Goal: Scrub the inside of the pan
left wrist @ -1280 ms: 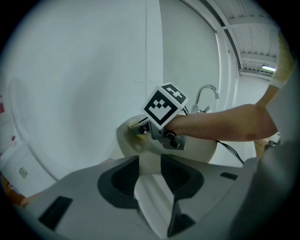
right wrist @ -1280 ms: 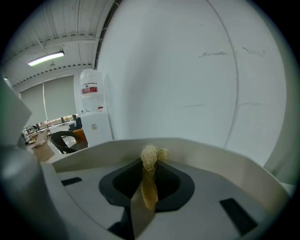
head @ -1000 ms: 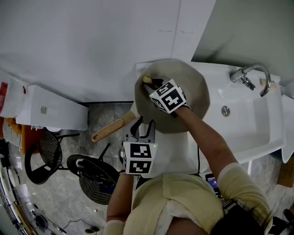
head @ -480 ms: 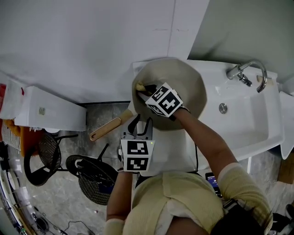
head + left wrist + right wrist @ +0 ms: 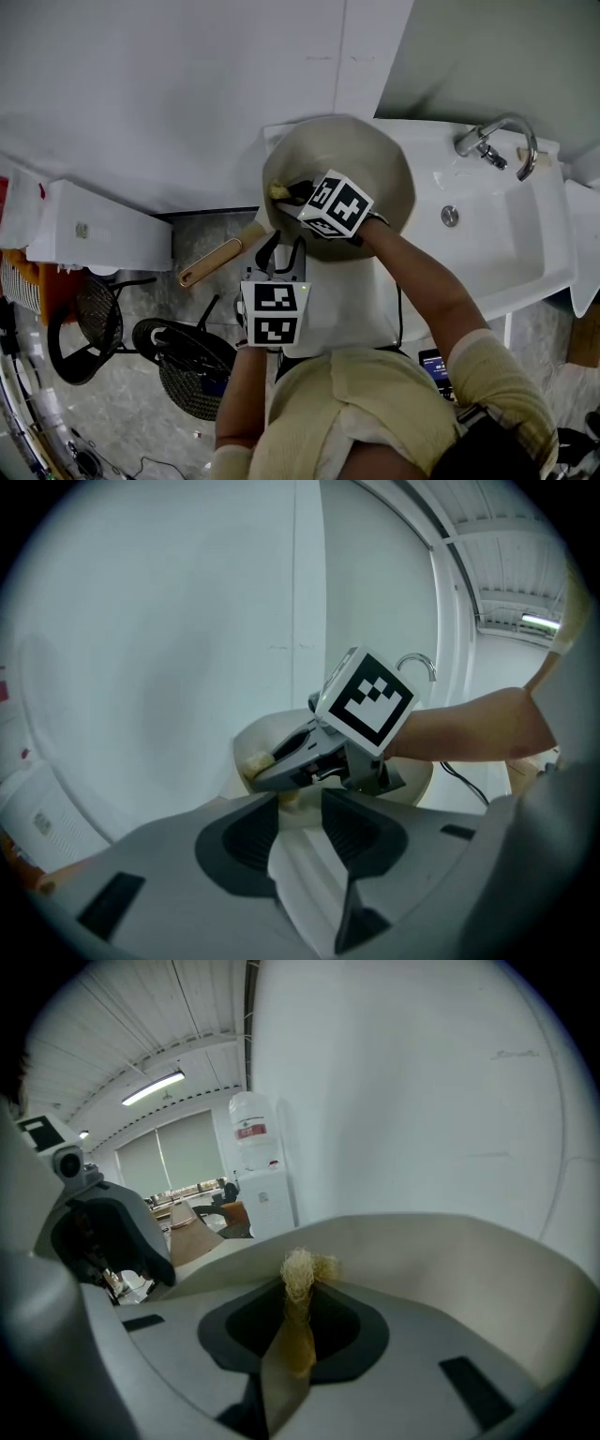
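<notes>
The beige pan (image 5: pixel 370 155) sat in the upper middle of the head view, on the left end of the white sink (image 5: pixel 506 244), with its wooden handle (image 5: pixel 214 262) pointing toward the lower left over the floor. The right gripper (image 5: pixel 292 192) reached into the pan near its left wall, and its jaws were closed tight on a yellowish fibrous scrubber (image 5: pixel 278 190). In the right gripper view the scrubber's frayed tuft stuck out past the jaw tips, with the pan's pale inner wall curving behind it. The left gripper (image 5: pixel 284 251) hovered just below the pan's rim, near the base of the handle. Its jaws stood narrowly apart, with only a white edge of the sink showing through the gap. The tap (image 5: pixel 489 141) stood at the upper right
</notes>
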`<state>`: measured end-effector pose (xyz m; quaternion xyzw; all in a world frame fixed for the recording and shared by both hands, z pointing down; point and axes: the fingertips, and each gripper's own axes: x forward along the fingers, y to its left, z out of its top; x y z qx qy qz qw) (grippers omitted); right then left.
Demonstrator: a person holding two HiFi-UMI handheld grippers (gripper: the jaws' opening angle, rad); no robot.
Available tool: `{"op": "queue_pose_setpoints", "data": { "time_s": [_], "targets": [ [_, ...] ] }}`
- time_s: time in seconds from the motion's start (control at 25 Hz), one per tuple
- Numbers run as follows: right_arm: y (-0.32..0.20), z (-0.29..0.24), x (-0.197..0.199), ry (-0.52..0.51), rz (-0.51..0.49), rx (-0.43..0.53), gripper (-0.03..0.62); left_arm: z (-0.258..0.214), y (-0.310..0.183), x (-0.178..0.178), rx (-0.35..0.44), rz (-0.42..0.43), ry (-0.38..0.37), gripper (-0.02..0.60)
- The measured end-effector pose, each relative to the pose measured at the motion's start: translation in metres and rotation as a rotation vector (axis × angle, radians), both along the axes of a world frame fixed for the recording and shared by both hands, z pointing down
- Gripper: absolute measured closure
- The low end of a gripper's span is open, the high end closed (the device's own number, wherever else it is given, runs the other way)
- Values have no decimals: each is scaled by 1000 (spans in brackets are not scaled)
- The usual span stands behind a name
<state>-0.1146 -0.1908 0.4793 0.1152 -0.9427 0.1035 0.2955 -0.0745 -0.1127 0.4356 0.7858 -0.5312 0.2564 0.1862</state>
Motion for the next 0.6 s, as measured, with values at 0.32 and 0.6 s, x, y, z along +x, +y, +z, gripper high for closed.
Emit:
{"op": "queue_pose_setpoints", "data": {
  "time_s": [0.32, 0.6],
  "targets": [
    [29, 3, 6, 16, -137, -79, 516, 0, 0, 0, 5, 2, 6, 385],
    [51, 7, 16, 40, -251, -128, 516, 0, 0, 0, 1, 8, 4, 385]
  ]
}}
